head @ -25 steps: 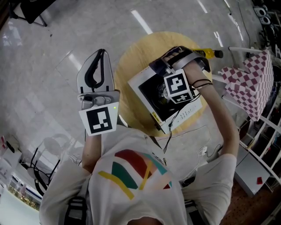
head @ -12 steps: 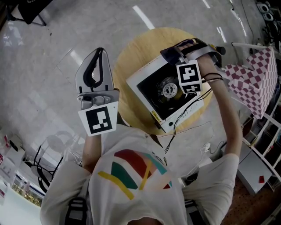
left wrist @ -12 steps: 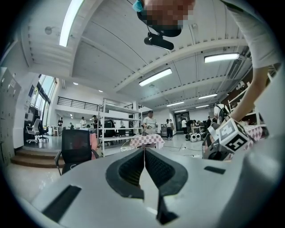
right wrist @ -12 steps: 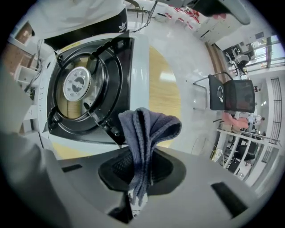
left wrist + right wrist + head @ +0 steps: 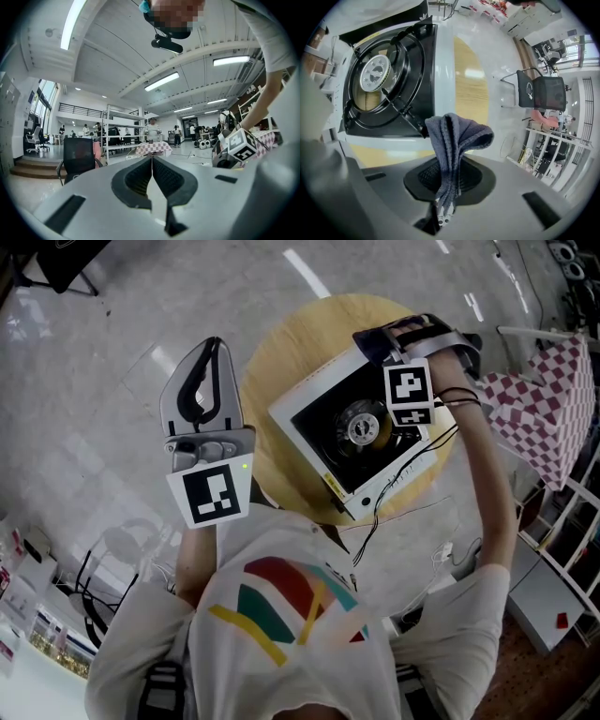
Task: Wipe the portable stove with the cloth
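- Hanging folded from between the jaws of the right gripper (image 5: 450, 161), a dark grey cloth (image 5: 457, 133) was seen held fast, the jaws pressed narrow upon it.
- The cloth's free end was seen just at the white rim of the portable stove (image 5: 443, 70), by a corner of its black top; whether it touched could not be made out.
- From the head view, the right gripper (image 5: 389, 338) was found over the stove's far corner, its marker cube above the black top, just beside the round burner (image 5: 361, 427).
- The stove was seen set on a round wooden table (image 5: 281, 362), turned at an angle to the person, with a thin cable (image 5: 373, 507) trailed past its near edge.
- The left gripper (image 5: 214, 352) was held up to the left of the table, over the pale floor, well apart from the stove.
- Its jaws were seen brought together, tip against tip, with nothing held between them.
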`<action>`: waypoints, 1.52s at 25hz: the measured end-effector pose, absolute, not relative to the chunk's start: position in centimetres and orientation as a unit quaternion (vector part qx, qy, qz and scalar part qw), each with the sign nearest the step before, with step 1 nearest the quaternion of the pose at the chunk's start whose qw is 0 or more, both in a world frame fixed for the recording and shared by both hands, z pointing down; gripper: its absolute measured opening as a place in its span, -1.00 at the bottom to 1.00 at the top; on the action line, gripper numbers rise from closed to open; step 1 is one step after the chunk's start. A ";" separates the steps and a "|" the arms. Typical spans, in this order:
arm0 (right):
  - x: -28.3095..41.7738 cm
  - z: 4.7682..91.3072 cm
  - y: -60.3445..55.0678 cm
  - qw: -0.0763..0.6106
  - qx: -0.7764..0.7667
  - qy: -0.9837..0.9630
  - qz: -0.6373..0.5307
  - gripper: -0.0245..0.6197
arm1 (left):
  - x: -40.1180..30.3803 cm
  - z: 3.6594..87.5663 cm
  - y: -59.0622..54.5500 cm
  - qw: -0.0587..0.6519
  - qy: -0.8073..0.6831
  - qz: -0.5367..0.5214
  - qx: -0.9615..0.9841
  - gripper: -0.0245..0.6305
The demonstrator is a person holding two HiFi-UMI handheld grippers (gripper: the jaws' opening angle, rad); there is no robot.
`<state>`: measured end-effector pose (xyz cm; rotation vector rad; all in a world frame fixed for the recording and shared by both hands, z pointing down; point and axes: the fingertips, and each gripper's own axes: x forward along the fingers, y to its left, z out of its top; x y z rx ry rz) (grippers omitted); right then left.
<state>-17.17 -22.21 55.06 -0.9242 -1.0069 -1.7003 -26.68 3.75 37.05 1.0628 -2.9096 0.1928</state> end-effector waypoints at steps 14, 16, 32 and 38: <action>-18.0 54.6 -23.5 0.468 -0.311 -0.478 -0.675 -0.83 | -26.2 34.7 3.6 -0.002 -0.931 0.071 0.358 -0.90; -18.8 52.4 -22.9 0.452 -0.272 -0.533 -0.661 -0.83 | -26.1 33.8 2.8 -0.011 -0.926 0.068 0.371 -0.90; -6.3 26.6 -20.9 0.274 0.175 -0.867 -0.377 -0.83 | -12.7 21.3 -10.4 -0.111 -0.763 -0.019 0.637 -0.90; 2.7 23.8 -18.8 0.170 0.343 -0.885 -0.264 -0.82 | -6.7 20.8 -12.2 -0.126 -0.697 -0.024 0.705 -0.90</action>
